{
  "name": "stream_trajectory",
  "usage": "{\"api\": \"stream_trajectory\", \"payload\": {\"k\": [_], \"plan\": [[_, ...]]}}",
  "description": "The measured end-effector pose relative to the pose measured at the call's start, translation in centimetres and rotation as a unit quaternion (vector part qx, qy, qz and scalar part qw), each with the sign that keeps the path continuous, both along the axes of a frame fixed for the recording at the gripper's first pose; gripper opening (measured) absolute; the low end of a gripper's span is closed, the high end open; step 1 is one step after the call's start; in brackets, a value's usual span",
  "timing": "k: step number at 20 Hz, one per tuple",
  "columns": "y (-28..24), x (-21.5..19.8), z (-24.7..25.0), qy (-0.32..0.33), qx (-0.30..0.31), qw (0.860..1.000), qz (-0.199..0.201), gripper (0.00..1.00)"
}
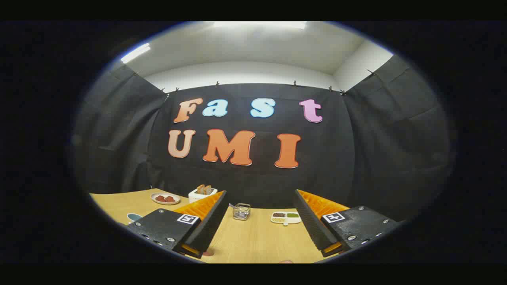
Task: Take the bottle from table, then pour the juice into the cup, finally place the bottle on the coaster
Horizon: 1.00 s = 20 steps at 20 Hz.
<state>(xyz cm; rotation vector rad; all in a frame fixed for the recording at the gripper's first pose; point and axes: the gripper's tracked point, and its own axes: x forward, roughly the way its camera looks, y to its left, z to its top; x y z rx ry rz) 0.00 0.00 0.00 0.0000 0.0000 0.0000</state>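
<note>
Well, the gripper (261, 198) hangs with fingers spread wide, grasping nothing. Beyond them a glass cup (241, 211) and sectioned dish (286, 217) stand mid-table (253, 241); toaster (202, 194) and plate (165, 198) (red food) sit by the far-left edge.

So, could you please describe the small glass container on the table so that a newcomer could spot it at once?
On the wooden table, look beyond the open gripper, near the far edge. The small clear glass cup stands there, beside a white divided dish. It alone is see-through.

Cup (241, 211) ahead between gripper (259, 200) fingers, wide apart
</note>
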Motion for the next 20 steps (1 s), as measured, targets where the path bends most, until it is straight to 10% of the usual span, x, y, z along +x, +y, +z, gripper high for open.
{"api": "stream_trajectory", "payload": {"k": [20], "plan": [[3.4,-0.9,0.5,0.0,-0.02,0.999,0.038,0.97]]}}
